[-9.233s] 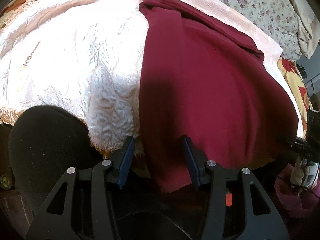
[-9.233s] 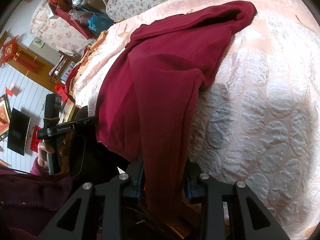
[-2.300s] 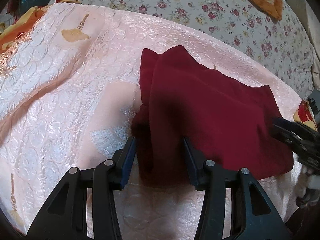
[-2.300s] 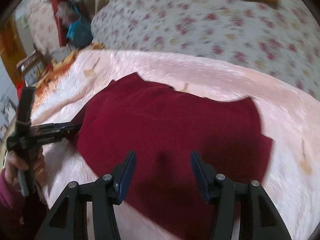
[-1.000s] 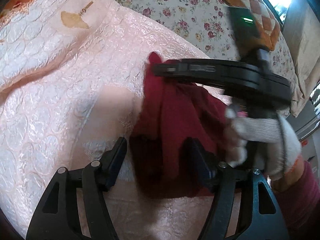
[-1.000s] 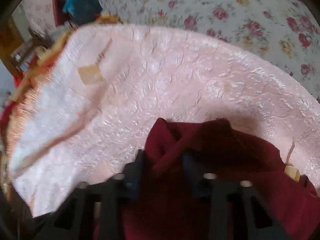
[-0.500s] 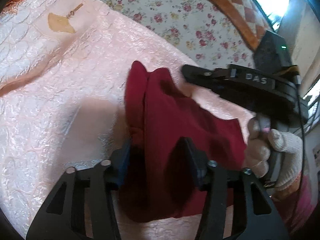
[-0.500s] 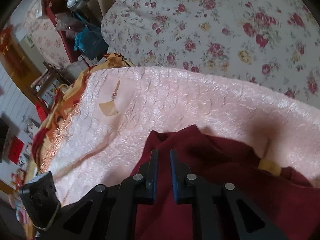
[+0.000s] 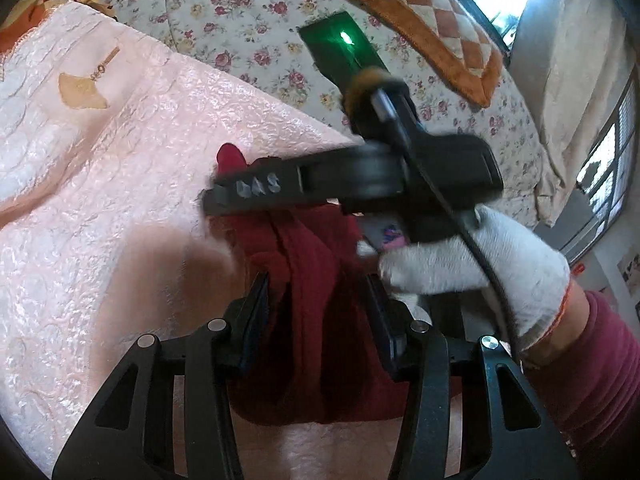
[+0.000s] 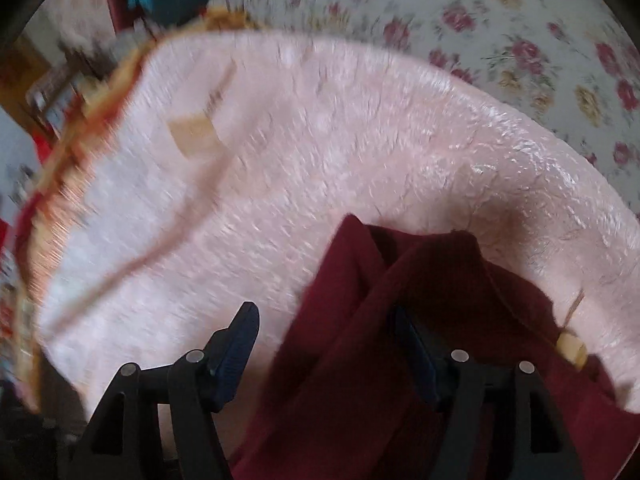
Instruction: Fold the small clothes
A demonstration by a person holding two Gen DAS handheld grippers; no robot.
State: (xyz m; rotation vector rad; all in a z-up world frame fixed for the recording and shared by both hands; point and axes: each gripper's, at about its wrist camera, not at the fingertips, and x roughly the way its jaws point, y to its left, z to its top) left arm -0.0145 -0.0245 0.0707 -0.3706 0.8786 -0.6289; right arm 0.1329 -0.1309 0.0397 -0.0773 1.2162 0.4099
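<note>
Left gripper (image 9: pixel 318 316) pinching bunched maroon garment (image 9: pixel 316 280) on the bed; right gripper (image 10: pixel 328 344) opening over it.

Garment lies folded and bunched on the pink quilted bedspread (image 9: pixel 100 200), toward its far edge where the floral sheet (image 9: pixel 248 20) starts. Left fingers (image 9: pixel 256 312) sit on either side of a raised fold, cloth filling the gap, pads against it. In the left wrist view the right gripper crosses just above the garment, held by a white-gloved hand (image 9: pixel 472 256) with a maroon sleeve (image 9: pixel 592 368). In the right wrist view, blurred, its jaws are spreading: left finger (image 10: pixel 236 344) over bare bedspread, clear of the cloth; right finger over the garment, a fold edge between the two, not clamped.
</note>
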